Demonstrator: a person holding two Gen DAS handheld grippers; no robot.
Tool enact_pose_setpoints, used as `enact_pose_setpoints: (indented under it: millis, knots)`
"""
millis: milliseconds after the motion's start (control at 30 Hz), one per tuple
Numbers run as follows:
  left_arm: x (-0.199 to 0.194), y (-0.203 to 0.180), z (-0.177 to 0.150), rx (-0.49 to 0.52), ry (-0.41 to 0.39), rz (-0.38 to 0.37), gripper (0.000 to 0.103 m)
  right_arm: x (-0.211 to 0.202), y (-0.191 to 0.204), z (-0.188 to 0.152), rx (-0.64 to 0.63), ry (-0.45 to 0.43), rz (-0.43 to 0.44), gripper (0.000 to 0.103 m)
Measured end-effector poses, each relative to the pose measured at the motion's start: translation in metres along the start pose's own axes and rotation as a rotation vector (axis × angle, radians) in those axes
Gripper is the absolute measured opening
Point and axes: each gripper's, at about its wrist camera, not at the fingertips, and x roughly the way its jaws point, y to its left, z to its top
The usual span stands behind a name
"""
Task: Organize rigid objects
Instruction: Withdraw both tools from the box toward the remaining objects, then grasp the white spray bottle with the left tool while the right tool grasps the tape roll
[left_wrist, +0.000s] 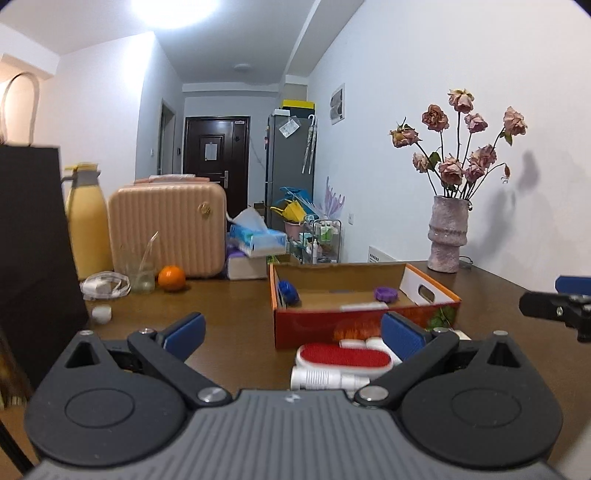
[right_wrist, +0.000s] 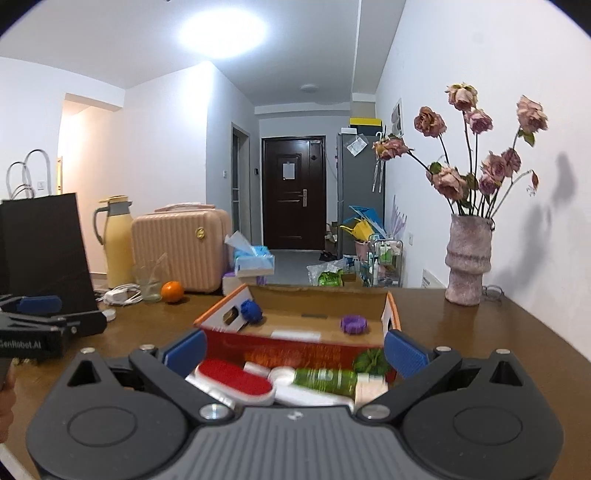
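An open cardboard box (left_wrist: 432, 291) (right_wrist: 229, 314) with orange-red sides stands on the brown table, holding a blue knobbly piece (left_wrist: 288, 291) (right_wrist: 251, 311), a purple round piece (left_wrist: 386, 294) (right_wrist: 354, 324) and a flat white item (left_wrist: 362, 306). In front of it lie a red-faced white brush (left_wrist: 343, 357) (right_wrist: 232, 380), a white ribbed tube (left_wrist: 321, 378) and a green tube (right_wrist: 325, 380). My left gripper (left_wrist: 293, 336) (right_wrist: 66, 314) is open, just short of the brush. My right gripper (right_wrist: 295, 352) (left_wrist: 557, 295) is open over the pile, its pads touching nothing.
A pink vase of dried roses (left_wrist: 447, 236) (right_wrist: 467, 258) stands by the right wall. At the left are a black paper bag (left_wrist: 33, 240), a yellow flask (left_wrist: 86, 221), a pink ribbed case (left_wrist: 166, 229), a glass, an orange (left_wrist: 171, 277), a white charger and a tissue box (left_wrist: 258, 236).
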Motion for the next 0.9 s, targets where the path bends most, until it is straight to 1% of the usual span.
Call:
enact_pose_setpoints:
  millis: [100, 167, 233, 300, 367, 433, 500, 567, 733, 833, 900]
  knots:
    - [-0.021, 0.002, -0.026, 0.012, -0.001, -0.008, 0.103, -0.022, 0.004, -0.027, 0.007, 0.005, 0.001, 0.103]
    - [-0.031, 0.005, -0.043, 0.020, 0.007, -0.033, 0.103, -0.036, 0.005, -0.047, 0.019, 0.009, -0.025, 0.103]
    - [-0.034, 0.008, -0.056, 0.009, 0.031, -0.058, 0.103, -0.044, 0.007, -0.066, 0.010, 0.024, -0.063, 0.103]
    - [-0.027, 0.007, -0.063, 0.008, 0.068, -0.075, 0.103, -0.043, 0.006, -0.083, -0.004, 0.069, -0.084, 0.103]
    - [-0.016, 0.004, -0.066, 0.029, 0.094, -0.062, 0.103, -0.038, 0.004, -0.093, -0.020, 0.107, -0.090, 0.103]
    - [-0.003, 0.001, -0.068, 0.041, 0.113, -0.054, 0.103, -0.033, 0.001, -0.098, -0.019, 0.121, -0.103, 0.103]
    - [0.009, -0.001, -0.068, 0.045, 0.129, -0.068, 0.103, -0.026, -0.003, -0.099, -0.004, 0.127, -0.103, 0.103]
    - [0.025, -0.004, -0.067, 0.071, 0.140, -0.087, 0.103, -0.016, -0.006, -0.099, -0.003, 0.139, -0.104, 0.103]
    - [0.087, -0.003, -0.058, 0.157, 0.206, -0.138, 0.103, 0.014, -0.013, -0.098, -0.008, 0.176, -0.111, 0.101]
    - [0.125, -0.002, -0.050, 0.177, 0.243, -0.174, 0.103, 0.034, -0.020, -0.095, -0.009, 0.187, -0.117, 0.101]
    - [0.148, -0.003, -0.046, 0.177, 0.268, -0.170, 0.103, 0.045, -0.025, -0.094, -0.003, 0.193, -0.120, 0.101]
